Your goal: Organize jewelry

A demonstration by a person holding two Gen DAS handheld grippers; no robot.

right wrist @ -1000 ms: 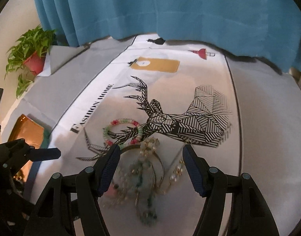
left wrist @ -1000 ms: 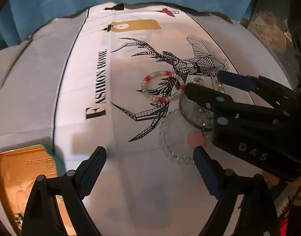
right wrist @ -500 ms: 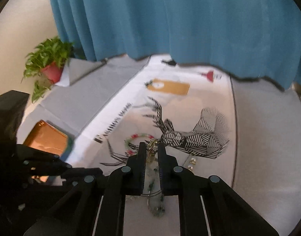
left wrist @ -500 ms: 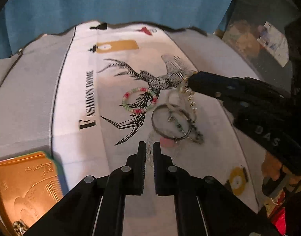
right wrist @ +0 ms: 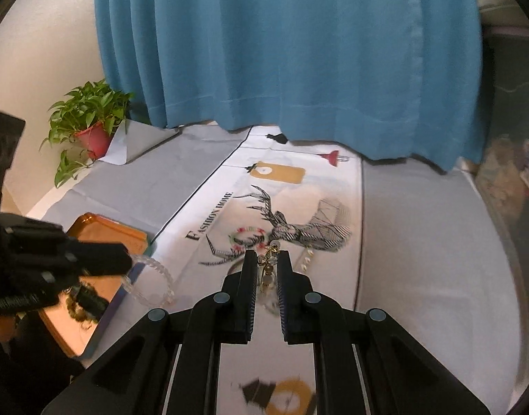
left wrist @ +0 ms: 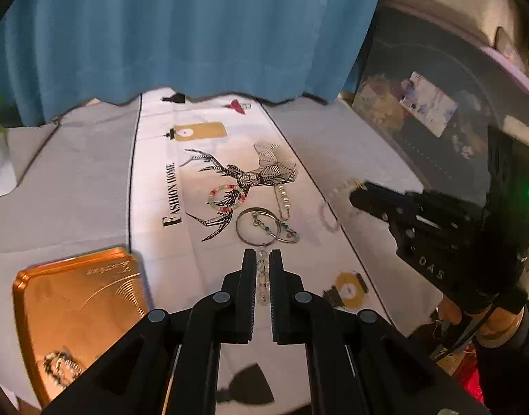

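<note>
A: Why are both tongs up off the surface (left wrist: 333, 145)?

B: Each has a piece. Left tongs (left wrist: 262, 259) clenched on the clear bead bracelet (left wrist: 262, 276), loop dangling free. Right tongs (right wrist: 267, 259) clenched on a gold-and-pearl strand (right wrist: 268, 269). Probably lifted so nothing drags.

A: Headed where?

B: My guess: the orange tray (left wrist: 81, 307) at the left, w/ a dark beaded piece (left wrist: 62, 366) already in it.

A: What's left?

B: The pink-green bracelet (left wrist: 227, 197), metal bangle (left wrist: 257, 226) and pearl chain (left wrist: 284, 197) lie on the cloth by the deer print.
</note>
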